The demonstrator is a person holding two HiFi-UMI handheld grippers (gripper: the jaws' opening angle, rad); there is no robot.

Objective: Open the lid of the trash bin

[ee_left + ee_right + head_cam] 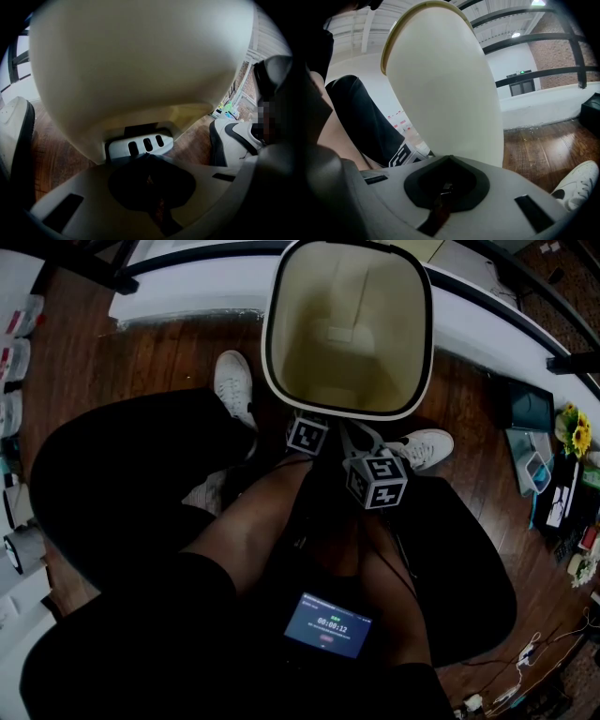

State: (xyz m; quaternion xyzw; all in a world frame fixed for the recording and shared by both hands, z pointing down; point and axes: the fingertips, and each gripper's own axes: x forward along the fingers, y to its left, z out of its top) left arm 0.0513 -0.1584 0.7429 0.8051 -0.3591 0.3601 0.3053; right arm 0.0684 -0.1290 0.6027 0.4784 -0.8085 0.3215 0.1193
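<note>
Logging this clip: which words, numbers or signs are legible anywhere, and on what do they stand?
"00:00:12": timer digits on the phone screen lying in the person's lap.
Small lines above and below those digits on the same screen: too small to read.
Green sign over the far door, in the right gripper view: too small to read.

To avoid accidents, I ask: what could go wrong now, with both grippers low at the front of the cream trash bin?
1. The shut left gripper sits only at the near edge of the grey slotted pedal, so it may slip off.
2. The cream plastic trash bin stands on a smooth wooden floor, so a push might slide or tip it.
3. The white sneaker lies close beside the right gripper and could be struck.
</note>
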